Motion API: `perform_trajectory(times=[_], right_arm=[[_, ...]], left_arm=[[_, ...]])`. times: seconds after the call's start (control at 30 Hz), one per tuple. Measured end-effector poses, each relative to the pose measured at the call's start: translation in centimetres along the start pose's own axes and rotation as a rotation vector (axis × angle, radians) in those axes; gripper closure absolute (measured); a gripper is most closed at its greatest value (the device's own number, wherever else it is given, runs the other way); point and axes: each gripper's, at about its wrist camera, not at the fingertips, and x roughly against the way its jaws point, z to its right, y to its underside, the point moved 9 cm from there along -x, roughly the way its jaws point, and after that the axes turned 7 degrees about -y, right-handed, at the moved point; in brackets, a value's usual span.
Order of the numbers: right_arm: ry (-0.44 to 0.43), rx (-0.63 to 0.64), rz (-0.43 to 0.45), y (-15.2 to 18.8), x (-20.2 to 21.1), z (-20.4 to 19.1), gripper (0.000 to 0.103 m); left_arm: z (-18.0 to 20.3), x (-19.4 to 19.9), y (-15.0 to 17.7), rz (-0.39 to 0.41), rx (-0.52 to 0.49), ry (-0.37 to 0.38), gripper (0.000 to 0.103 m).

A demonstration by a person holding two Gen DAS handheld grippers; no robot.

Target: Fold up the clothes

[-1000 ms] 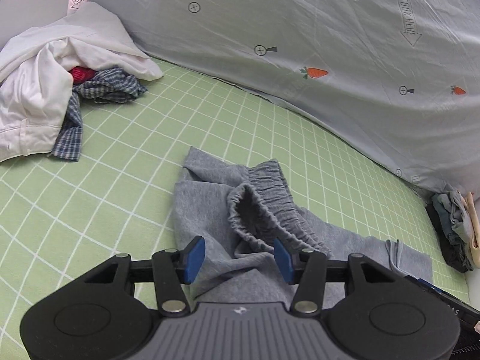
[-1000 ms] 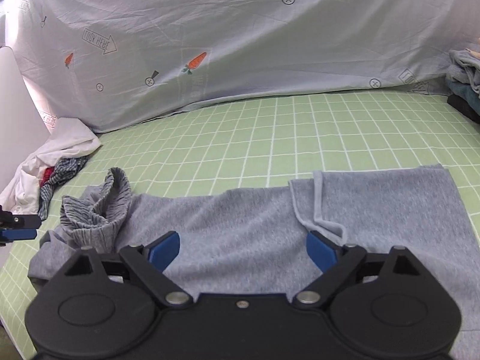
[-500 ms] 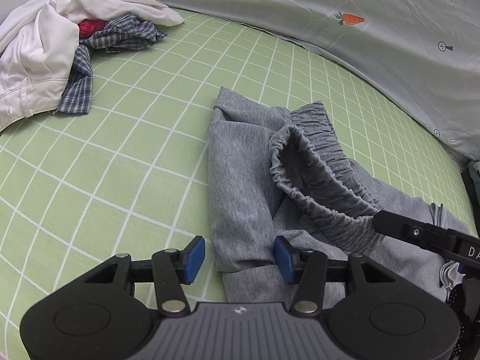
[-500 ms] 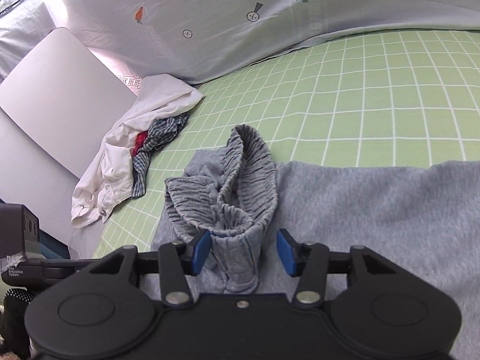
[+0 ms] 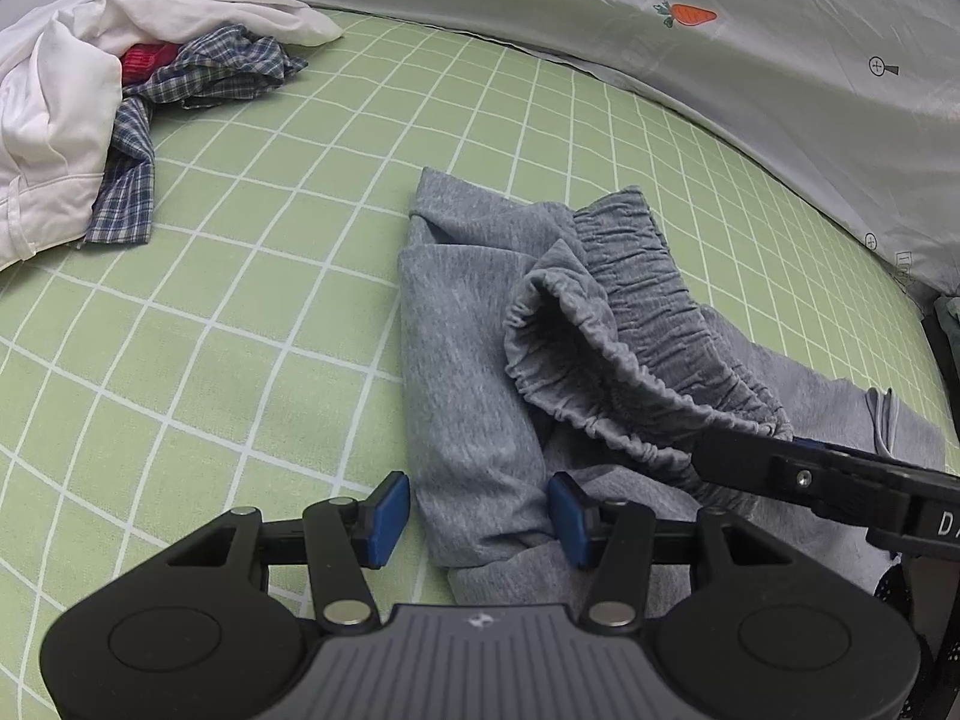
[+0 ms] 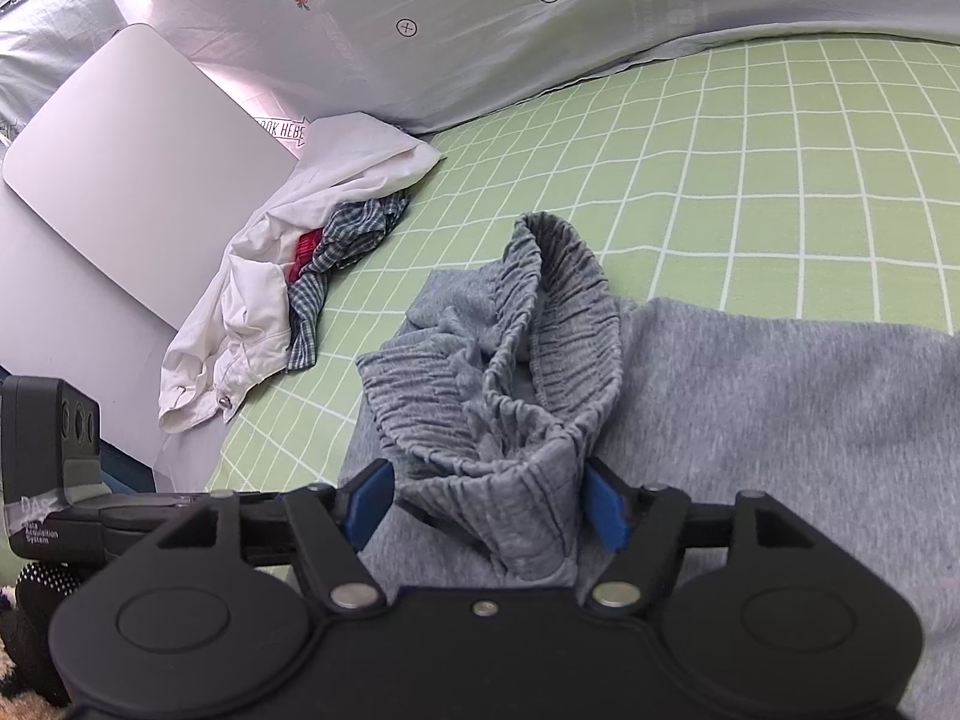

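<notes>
Grey sweatpants [image 5: 468, 324] lie crumpled on the green checked sheet [image 5: 240, 192], their elastic waistband [image 5: 624, 324] bunched up and standing open. My left gripper [image 5: 479, 516] is open, its blue pads on either side of a fold at the near edge of the pants. My right gripper [image 6: 487, 501] is open around the near end of the waistband [image 6: 540, 354]. The pants [image 6: 780, 408] spread flat to the right. The right gripper's finger shows in the left wrist view [image 5: 804, 474].
A heap of white, plaid and red clothes [image 5: 90, 90] lies at the far left and shows in the right wrist view [image 6: 288, 294]. A pale printed cloth [image 5: 720, 30] hangs behind the bed. A white board [image 6: 120, 180] leans at the left edge.
Both grippers have moved in on the waistband end of the pants. The right gripper swung left from the flat leg part, narrowed, and now straddles the waistband. The left has come lower and closer.
</notes>
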Motion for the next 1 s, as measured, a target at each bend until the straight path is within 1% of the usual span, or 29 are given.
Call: perform_trajectory(times=[0.2,0.23,0.3,0.33,0.37,0.4,0.47,0.67,0.73,0.83,0.93,1.0], right_arm=[[0.035,0.037,-0.022,0.0,-1.0,-0.1,0.032],[0.040,0.044,-0.021,-0.1,-1.1,-0.1,0.035],[0.040,0.033,-0.015,-0.3,-1.3,0.1,0.046],[0.039,0.028,-0.012,-0.4,-1.3,0.2,0.057],[0.033,0.012,0.005,-0.6,-1.0,0.4,0.073],[0.028,-0.003,0.021,-0.8,-0.8,0.6,0.077],[0.028,-0.021,0.054,-1.1,-0.1,0.9,0.083],[0.005,-0.088,0.137,-0.3,4.2,0.9,0.085],[-0.004,-0.088,0.163,0.4,6.2,0.2,0.085],[0.015,-0.080,0.187,1.7,8.6,-0.2,0.085],[0.059,-0.147,0.190,3.1,9.6,1.6,0.085],[0.071,-0.209,0.186,3.7,9.8,2.8,0.085]], left_arm=[[0.1,-0.1,-0.2,-0.003,-0.014,0.004,0.050],[0.1,-0.1,-0.2,-0.003,-0.015,0.005,0.050],[0.2,-0.2,-0.3,-0.003,-0.017,0.007,0.050],[0.2,-0.2,-0.3,-0.003,-0.018,0.007,0.050],[0.2,-0.2,-0.3,-0.002,-0.018,0.008,0.050],[0.2,-0.2,-0.2,-0.002,-0.018,0.009,0.050],[0.2,-0.1,-0.2,-0.002,-0.017,0.012,0.050],[0.2,0.1,0.2,-0.011,-0.011,0.016,0.049],[0.3,0.3,0.5,-0.015,-0.008,0.033,0.044],[0.7,0.5,1.1,-0.024,-0.025,0.044,0.044],[1.1,0.6,1.6,-0.032,-0.038,0.050,0.043],[1.3,0.7,1.9,-0.036,-0.046,0.048,0.043]])
